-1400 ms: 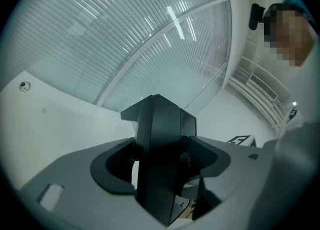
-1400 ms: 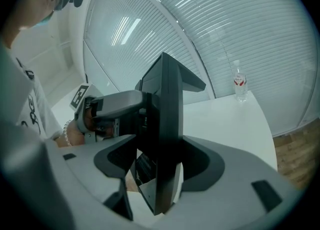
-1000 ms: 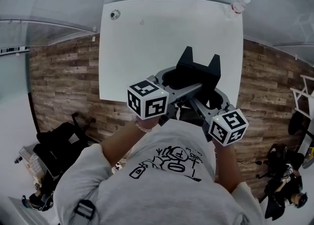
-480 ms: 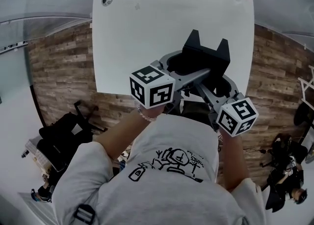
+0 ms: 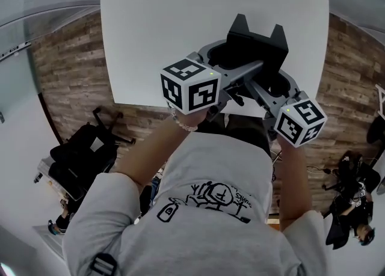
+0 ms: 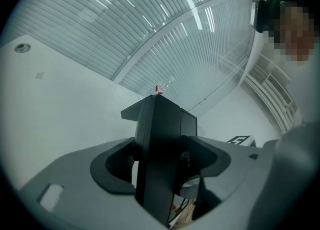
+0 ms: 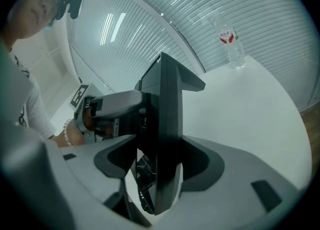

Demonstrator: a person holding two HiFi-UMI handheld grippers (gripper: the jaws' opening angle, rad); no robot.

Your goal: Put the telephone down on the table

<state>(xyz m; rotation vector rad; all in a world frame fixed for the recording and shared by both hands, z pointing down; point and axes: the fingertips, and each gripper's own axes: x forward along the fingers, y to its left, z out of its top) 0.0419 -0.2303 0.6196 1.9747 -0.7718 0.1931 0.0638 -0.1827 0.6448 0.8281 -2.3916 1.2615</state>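
Left gripper: grey jaws stand wide apart and are clamped on the left end of a black, angular plastic telephone. In the left gripper view the telephone stands on edge in the gap and fills it, with a pad against each face.

The telephone hangs between the two grippers, ahead of both, over the near edge of the flat white table. No view shows whether it touches the table.

Right gripper: jaws also wide, clamped on the right end of the same telephone. In the right gripper view it is a thin black slab upright between the jaws, with a pad on each side.

Head view only: each gripper's black-and-white marker cube, the person's grey printed shirt, and the brown wood-plank floor below the table edge.

Left gripper view: a small round grey disc lies on the table far left of the gripper. The head view also shows it.

Right gripper view only: the left gripper clamped on the telephone's far side, with a pale beaded bracelet on the wrist behind it. A clear plastic water bottle with a red label stands on the table well ahead and to the right.
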